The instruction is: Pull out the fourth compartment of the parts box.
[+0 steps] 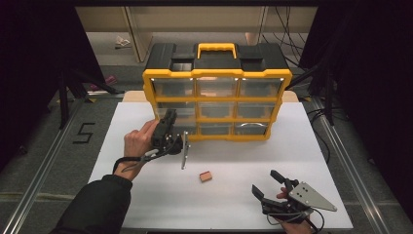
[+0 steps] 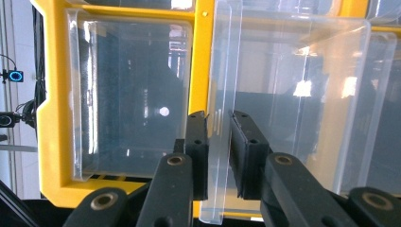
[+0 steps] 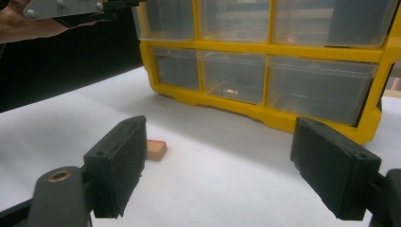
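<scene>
at the left of the high view, the left gripper (image 1: 168,122) is held by a hand in a dark sleeve against the lower left corner of the yellow-framed plastic organiser cabinet with a black top and yellow handle (image 1: 217,73). in the left gripper view, its two black jaws are seen closed on the upright front lip of a clear plastic drawer (image 2: 222,113), which is pinched between the pads; the drawer is seen standing out from the yellow frame, beside a neighbouring clear drawer (image 2: 127,94) that sits flush in its bay. whether the drawer is in the middle or bottom row cannot be told for certain. further right, a small reddish-brown block (image 1: 205,176) is seen lying on the white table top (image 1: 234,204), in front of the cabinet and well apart from both grippers. at the lower right of the high view, the right gripper (image 1: 269,184) with its grey three-cornered plate is held just above the table, its jaws spread wide with nothing between them; in the right gripper view the block (image 3: 156,149) lies just beyond the left-hand jaw.
</scene>
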`<state>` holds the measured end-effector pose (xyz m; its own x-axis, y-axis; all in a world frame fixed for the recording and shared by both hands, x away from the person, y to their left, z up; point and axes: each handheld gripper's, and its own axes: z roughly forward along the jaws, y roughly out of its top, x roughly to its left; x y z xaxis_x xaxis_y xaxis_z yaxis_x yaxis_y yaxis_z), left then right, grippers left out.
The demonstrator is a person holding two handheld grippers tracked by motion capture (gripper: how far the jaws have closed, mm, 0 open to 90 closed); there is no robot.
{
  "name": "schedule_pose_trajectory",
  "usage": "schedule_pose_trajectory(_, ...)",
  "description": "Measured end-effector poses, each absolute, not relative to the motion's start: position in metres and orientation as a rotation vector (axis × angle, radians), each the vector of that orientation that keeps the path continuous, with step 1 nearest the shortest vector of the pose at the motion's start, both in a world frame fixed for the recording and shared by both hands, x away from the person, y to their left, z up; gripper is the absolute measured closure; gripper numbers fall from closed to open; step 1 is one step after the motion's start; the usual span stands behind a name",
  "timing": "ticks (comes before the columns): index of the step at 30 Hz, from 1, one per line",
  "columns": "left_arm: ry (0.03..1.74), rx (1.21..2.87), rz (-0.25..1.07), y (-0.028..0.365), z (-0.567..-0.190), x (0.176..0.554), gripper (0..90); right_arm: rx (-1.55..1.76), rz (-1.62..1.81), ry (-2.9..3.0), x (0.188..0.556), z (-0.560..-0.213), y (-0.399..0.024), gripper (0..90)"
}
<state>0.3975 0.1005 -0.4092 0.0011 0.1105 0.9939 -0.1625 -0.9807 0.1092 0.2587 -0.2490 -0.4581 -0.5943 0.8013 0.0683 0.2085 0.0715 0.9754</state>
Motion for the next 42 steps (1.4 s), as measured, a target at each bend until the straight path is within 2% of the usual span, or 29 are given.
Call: schedule_pose_trajectory(42,-0.089,2.064,2.094,0.103,-0.413,0.361,78.6,0.997,1.551,1.854,0.259,-0.458,-0.249,20.4)
